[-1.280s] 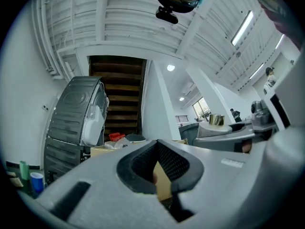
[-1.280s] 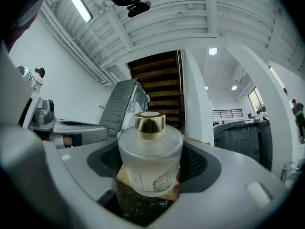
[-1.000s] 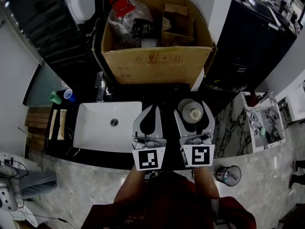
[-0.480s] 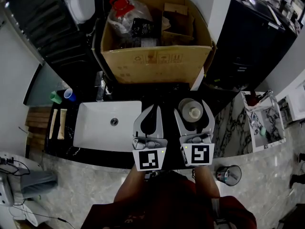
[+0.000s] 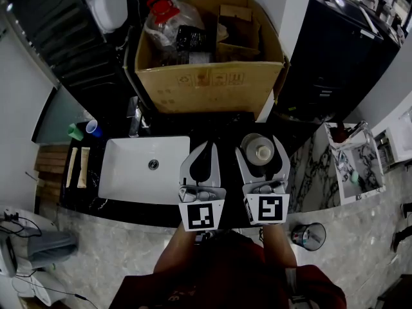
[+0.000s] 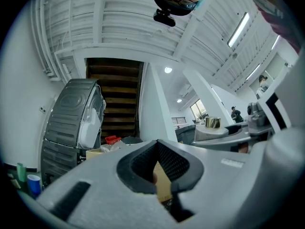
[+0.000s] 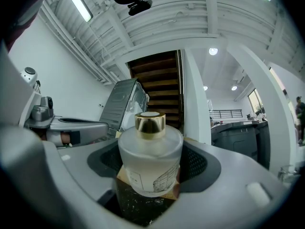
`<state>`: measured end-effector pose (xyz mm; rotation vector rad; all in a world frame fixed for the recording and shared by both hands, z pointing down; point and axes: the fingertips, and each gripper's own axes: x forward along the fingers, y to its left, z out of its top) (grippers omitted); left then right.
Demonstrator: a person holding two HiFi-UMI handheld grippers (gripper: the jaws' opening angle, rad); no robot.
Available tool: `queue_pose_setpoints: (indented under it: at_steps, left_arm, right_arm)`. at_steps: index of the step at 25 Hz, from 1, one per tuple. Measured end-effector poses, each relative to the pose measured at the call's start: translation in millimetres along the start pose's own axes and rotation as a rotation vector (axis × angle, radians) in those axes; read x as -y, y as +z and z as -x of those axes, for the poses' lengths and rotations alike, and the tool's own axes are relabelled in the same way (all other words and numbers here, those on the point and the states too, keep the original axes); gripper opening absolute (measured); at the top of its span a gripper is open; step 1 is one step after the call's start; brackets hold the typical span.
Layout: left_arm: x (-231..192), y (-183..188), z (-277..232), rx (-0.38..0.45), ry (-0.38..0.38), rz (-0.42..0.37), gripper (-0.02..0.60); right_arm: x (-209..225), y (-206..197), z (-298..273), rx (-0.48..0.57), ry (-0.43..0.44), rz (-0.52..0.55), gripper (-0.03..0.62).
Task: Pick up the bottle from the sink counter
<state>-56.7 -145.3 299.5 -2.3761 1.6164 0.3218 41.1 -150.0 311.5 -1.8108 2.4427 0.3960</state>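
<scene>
- Right gripper [image 5: 260, 147] has its jaws closed on the frosted glass bottle [image 7: 150, 161] with a gold cap, over the black counter [image 5: 225, 126] beside the white sink [image 5: 125, 176].
- Left gripper [image 5: 206, 148] has its jaws together and holds nothing.

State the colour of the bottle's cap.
Gold cap on the frosted bottle; clearest in the right gripper view.

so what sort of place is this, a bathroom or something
Most likely a washroom or utility nook: a white sink basin with a faucet set in a dark counter, a blue cup beside it, and a frosted bottle with a gold cap on the counter.
</scene>
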Motion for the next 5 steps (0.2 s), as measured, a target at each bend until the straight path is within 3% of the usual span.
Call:
queue_pose_setpoints:
  at_steps: [5]
  left_arm:
    - [6.1, 1.0, 0.5, 0.003, -0.002, 0.000, 0.003]
  right_arm:
    - [3.8, -2.9, 5.7, -0.006, 0.001, -0.001, 0.336]
